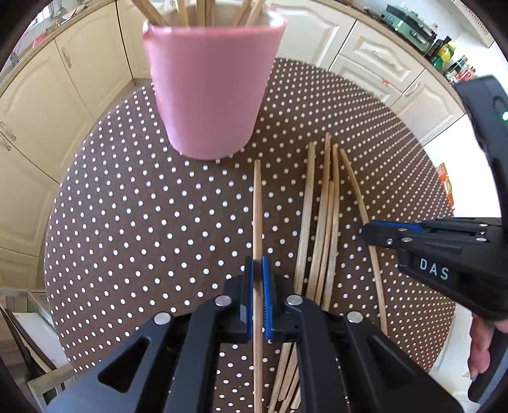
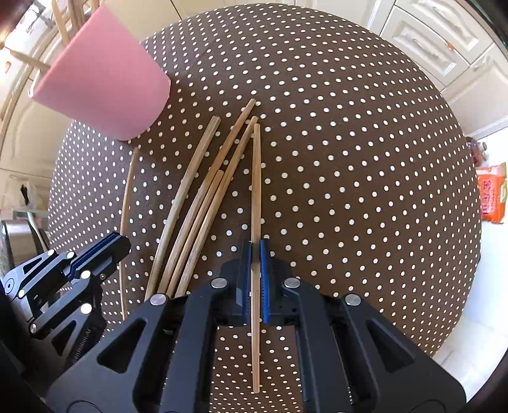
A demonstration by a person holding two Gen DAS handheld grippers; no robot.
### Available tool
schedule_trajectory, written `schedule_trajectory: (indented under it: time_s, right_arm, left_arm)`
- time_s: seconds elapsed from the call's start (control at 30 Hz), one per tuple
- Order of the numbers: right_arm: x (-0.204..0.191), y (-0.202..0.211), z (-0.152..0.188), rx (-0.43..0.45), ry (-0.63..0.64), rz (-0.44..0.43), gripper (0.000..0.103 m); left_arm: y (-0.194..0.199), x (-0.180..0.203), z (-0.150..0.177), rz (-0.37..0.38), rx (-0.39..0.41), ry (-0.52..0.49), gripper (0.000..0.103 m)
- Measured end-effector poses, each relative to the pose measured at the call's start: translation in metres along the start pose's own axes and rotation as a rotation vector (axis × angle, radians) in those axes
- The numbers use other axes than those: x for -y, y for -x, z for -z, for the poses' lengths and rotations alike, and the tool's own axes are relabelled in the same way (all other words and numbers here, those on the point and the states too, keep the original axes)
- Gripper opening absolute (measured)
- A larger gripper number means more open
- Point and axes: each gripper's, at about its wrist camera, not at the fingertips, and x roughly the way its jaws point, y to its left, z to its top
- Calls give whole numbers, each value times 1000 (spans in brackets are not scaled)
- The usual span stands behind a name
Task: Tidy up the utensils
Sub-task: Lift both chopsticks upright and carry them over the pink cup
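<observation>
A pink cup (image 1: 211, 92) stands at the far side of the round table and holds several wooden chopsticks; it also shows in the right wrist view (image 2: 104, 89). My left gripper (image 1: 257, 270) is shut on one chopstick (image 1: 257, 203) that lies apart, left of the pile. My right gripper (image 2: 255, 251) is shut on another chopstick (image 2: 256, 178) at the right edge of the pile. Several loose chopsticks (image 1: 320, 216) lie between the two grippers, also seen in the right wrist view (image 2: 197, 203). The right gripper (image 1: 377, 236) shows at the right of the left wrist view.
The table has a brown cloth with white dots (image 2: 349, 143). Cream kitchen cabinets (image 1: 41, 104) surround it. Bottles and a green appliance (image 1: 409, 25) sit on the counter. An orange packet (image 2: 492, 193) lies on the floor to the right.
</observation>
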Motion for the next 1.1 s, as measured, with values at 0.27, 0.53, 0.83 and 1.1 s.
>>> schedule_trajectory:
  time_s: [0.27, 0.53, 0.83, 1.1]
  right_arm:
    - [21, 44, 2, 76, -12, -134, 6]
    - [40, 93, 3, 159, -16, -246, 6]
    - [69, 169, 0, 370, -28, -382, 6]
    - [54, 220, -21, 619, 55, -403, 6]
  left_arm:
    - [35, -12, -8, 67, 83, 24, 5]
    - [73, -15, -19, 125, 171, 27, 5]
    - [137, -12, -33, 166, 405, 31, 5]
    - [201, -19, -54, 130, 677, 87, 5]
